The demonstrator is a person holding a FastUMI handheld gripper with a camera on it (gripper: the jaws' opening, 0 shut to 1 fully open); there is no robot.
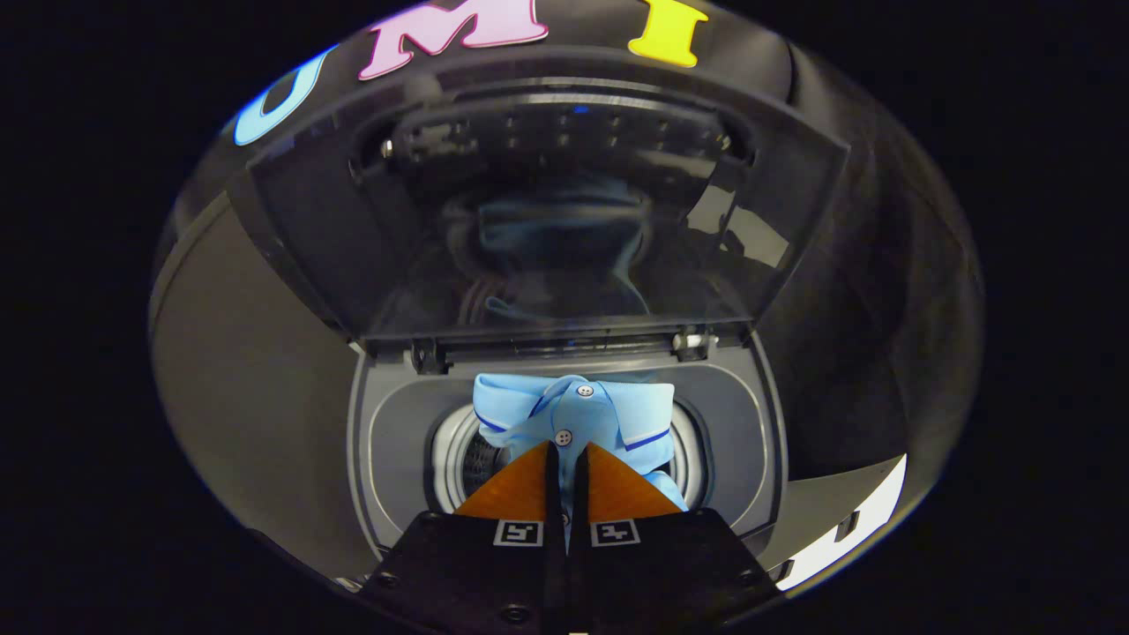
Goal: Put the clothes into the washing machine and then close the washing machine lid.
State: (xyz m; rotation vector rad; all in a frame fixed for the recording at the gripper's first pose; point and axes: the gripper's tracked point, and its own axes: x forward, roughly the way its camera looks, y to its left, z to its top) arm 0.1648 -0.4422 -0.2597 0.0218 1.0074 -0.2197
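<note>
One light blue shirt (573,419) hangs right over the mouth of the washing machine (564,459), and the gripper (565,454) has it pinched. Both fingers (516,489) are drawn in tight, just a thin slit between them, and a strip of blue cloth runs down through that slit, so the grip is closed on the fabric. Just ahead of the fingertips you can see the shirt's collar, with a dark blue line along its edge, and two white buttons down the placket. The cloth bunches across the round opening, spilling over its far rim, with a fold dropping beside the fingers.

Under the shirt, the pale ring of the drum (454,459) shows to one side, holes in its wall just visible in the dark gap. The grey top deck of the machine frames the opening all round.

Beyond the shirt, the lid (547,203) stands up and open, hinged at the back of the deck. Its dark glass is glossy and carries a dim blue reflection of the shirt.
</note>
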